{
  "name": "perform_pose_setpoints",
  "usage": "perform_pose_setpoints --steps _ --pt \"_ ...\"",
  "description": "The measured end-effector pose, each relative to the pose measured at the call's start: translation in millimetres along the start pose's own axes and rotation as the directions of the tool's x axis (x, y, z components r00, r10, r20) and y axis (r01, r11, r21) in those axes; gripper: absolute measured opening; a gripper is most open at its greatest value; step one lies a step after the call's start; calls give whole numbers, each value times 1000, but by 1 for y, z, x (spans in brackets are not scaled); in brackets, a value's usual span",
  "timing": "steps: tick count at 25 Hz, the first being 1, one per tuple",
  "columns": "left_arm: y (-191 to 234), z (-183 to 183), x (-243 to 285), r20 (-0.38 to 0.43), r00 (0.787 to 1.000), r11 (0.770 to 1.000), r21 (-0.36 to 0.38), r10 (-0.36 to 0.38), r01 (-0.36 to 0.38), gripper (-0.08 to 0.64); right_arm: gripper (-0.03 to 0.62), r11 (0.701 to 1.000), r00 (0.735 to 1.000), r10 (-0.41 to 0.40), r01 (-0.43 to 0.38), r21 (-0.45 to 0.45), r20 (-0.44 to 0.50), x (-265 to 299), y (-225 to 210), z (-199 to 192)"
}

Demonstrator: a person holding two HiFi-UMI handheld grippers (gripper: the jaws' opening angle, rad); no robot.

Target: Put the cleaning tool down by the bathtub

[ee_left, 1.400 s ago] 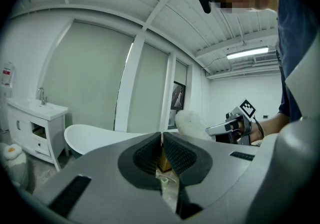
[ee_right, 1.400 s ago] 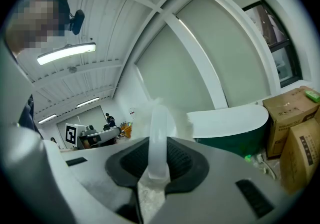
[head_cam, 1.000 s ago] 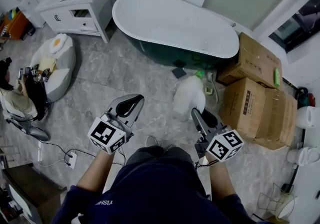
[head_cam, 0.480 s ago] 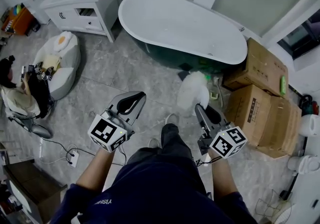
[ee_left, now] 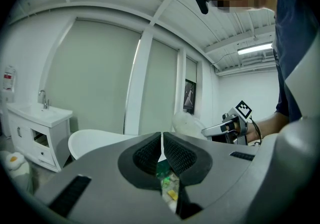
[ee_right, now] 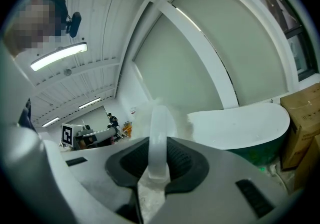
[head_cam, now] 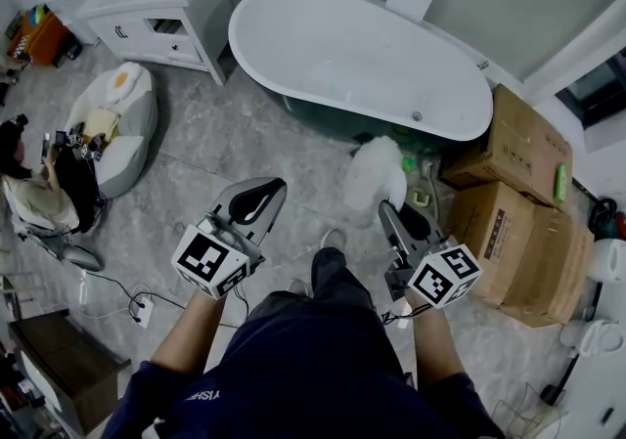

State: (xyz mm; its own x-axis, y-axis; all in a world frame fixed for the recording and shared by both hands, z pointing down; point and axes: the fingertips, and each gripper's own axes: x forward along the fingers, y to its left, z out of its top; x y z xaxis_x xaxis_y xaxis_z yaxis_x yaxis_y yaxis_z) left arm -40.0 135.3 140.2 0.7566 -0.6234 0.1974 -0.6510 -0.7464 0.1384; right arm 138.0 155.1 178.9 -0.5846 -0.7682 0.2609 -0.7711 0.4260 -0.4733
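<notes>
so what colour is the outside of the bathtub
Dark green; the bathtub is white inside and on its rim. It shows best in the head view.

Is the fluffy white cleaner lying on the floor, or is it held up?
Held up. The right gripper is shut on the white handle of the cleaner, whose fluffy head pokes out ahead, near the bathtub.

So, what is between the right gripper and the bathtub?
The fluffy white cleaning tool that the right gripper holds; the head view shows it.
</notes>
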Motion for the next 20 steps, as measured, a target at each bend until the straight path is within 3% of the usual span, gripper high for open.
perform_pose_setpoints --steps 14,20 --pt "41 4 126 -75 994 997 -22 79 -80 39 86 997 994 73 -71 24 -82 61 -118 47" --pt "53 -3 157 -121 987 994 -20 104 -108 38 86 995 991 98 -95 34 -88 87 -151 60"
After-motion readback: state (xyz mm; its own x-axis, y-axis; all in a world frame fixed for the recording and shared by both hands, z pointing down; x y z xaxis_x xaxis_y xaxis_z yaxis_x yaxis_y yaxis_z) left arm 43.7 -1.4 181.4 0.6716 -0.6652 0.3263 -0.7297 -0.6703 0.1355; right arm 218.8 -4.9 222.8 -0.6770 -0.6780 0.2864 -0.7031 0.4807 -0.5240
